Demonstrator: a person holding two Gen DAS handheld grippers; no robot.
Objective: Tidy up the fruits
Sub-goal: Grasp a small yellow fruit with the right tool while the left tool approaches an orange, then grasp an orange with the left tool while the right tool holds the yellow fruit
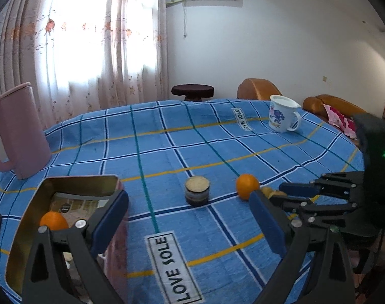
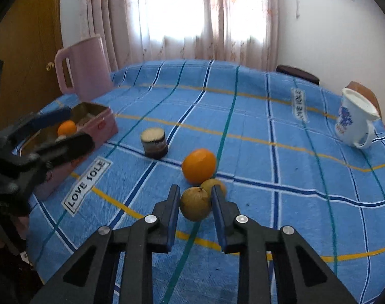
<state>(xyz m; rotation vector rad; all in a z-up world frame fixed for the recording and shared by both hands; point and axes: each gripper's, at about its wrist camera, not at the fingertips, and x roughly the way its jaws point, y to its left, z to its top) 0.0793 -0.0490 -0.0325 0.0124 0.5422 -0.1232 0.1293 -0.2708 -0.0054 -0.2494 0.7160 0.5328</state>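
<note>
My right gripper (image 2: 195, 195) is shut on a yellow-green round fruit (image 2: 194, 207) that rests on the blue checked cloth. A second yellowish fruit (image 2: 219, 183) lies just behind the right finger. An orange (image 2: 199, 166) sits right beyond both. Over at the left stands an open pink tin box (image 2: 107, 124) with another orange (image 2: 67, 128) inside. My left gripper (image 1: 188, 197) is open and holds nothing; its left finger hangs over the tin (image 1: 78, 179), near the orange in it (image 1: 53, 220). The left wrist view shows the right gripper (image 1: 276, 192) beside the table orange (image 1: 247, 186).
A small dark jar with a pale lid (image 1: 197, 190) stands between the tin and the fruits. A pink jug (image 1: 17, 131) is at the far left of the table, a white printed mug (image 1: 283, 116) at the far right. A stool (image 1: 192, 91) and a brown sofa stand beyond.
</note>
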